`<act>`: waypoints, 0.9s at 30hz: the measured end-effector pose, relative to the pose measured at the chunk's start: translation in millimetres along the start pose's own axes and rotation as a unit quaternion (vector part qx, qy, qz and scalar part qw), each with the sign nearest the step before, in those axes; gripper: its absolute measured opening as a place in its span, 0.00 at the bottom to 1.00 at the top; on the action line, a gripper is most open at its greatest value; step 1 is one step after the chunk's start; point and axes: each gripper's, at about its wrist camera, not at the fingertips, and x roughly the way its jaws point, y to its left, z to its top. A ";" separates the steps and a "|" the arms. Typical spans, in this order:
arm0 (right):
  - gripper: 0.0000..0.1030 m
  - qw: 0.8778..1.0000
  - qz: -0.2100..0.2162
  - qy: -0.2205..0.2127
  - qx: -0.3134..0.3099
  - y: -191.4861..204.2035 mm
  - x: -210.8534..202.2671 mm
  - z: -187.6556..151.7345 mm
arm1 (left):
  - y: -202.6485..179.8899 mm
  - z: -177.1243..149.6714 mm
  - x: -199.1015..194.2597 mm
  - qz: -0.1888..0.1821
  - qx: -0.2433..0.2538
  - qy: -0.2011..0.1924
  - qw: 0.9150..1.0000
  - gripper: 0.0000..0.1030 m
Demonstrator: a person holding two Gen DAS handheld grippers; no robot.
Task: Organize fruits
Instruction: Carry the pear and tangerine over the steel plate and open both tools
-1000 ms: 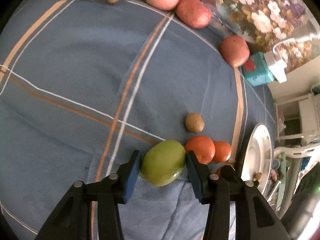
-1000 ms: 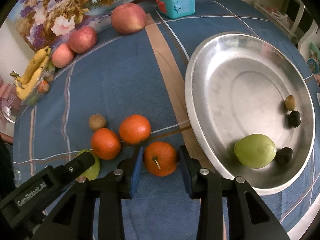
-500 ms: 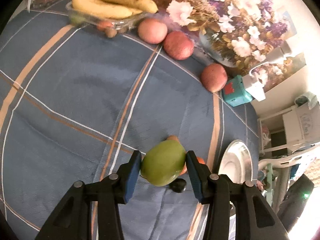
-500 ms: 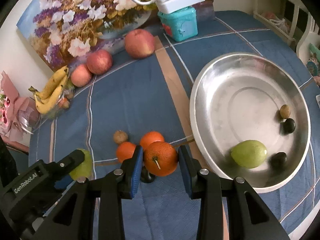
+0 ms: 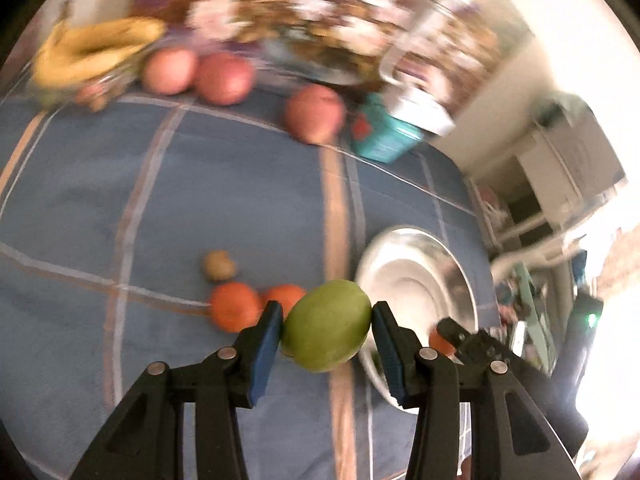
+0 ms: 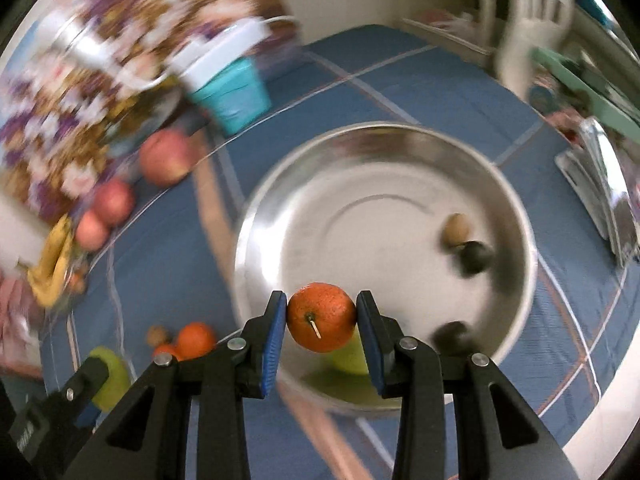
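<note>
Now that both fruits have left the blue cloth, the left gripper (image 5: 326, 330) clamps a green mango (image 5: 326, 326) and the right gripper (image 6: 322, 318) clamps an orange (image 6: 322, 317), which hangs over the steel bowl (image 6: 516, 216) near the desk's edge. Delivery looks next. Two oranges (image 5: 234, 306) remain on the desk; the fruit already in the bowl crowds its near side.

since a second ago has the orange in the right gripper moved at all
Yes. The orange, clamped in the right gripper, has left the cloth beside the metal bowl and now hangs over its near rim.
</note>
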 end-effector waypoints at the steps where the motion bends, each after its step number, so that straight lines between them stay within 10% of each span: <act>1: 0.36 1.000 -0.004 -0.003 0.008 -6.4 -1.3 2.9 | -10.4 -2.1 5.3 -0.003 0.019 -0.001 1.000 0.47; 17: 0.37 0.999 -0.025 0.006 0.047 -46.6 7.3 18.8 | -57.8 -10.3 56.1 -0.016 0.090 0.015 0.996 0.59; 21: 0.51 0.999 -0.027 0.004 0.032 -40.5 7.9 19.2 | -54.1 -11.3 51.8 -0.009 0.085 0.016 0.996 0.59; 27: 0.51 1.000 -0.020 0.001 0.021 -35.3 1.6 14.8 | -28.8 -6.1 43.6 0.062 0.050 0.033 0.996 0.77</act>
